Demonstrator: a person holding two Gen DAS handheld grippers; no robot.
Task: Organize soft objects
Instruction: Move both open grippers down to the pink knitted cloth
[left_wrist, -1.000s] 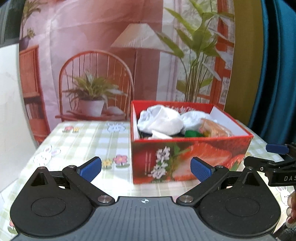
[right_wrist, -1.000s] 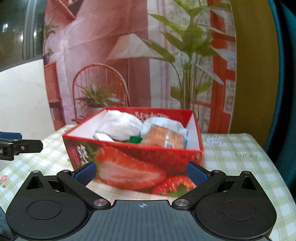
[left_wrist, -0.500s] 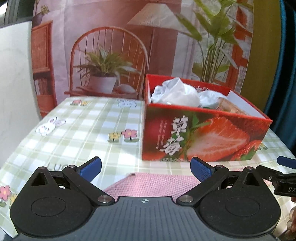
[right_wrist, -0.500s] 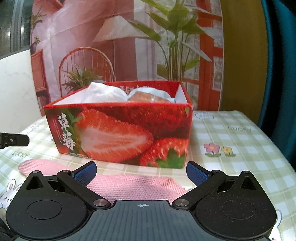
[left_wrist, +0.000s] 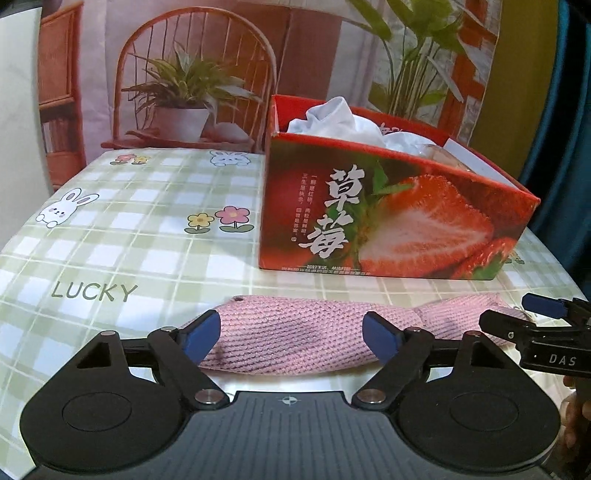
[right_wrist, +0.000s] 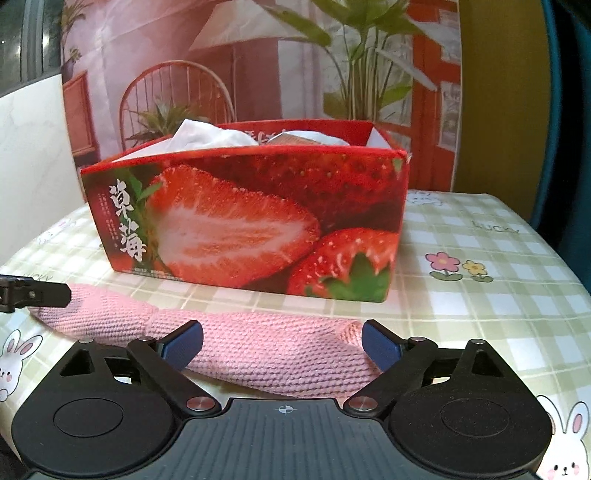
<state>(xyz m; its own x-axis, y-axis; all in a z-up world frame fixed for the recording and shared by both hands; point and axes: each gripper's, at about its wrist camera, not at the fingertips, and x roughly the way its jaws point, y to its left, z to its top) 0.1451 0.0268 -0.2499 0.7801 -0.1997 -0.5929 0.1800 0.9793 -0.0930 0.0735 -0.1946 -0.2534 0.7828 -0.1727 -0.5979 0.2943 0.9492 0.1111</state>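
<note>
Both claws, left claw and right claw, closing astride the pink knit cloth (pads not pressing), box edge just beyond.

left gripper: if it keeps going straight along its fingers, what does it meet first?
Most likely the pink knitted cloth, lying flat between the closing fingers of the left gripper, then the tablecloth under it. The strawberry box sits farther back; depth is uncertain.

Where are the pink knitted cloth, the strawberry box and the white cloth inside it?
pink knitted cloth (left_wrist: 295, 336): left wrist view, middle of the knit.
strawberry box (right_wrist: 236, 229): right wrist view, front wall, on the cut strawberry.
white cloth (left_wrist: 332, 118): left wrist view, bunched top above the rim.
</note>
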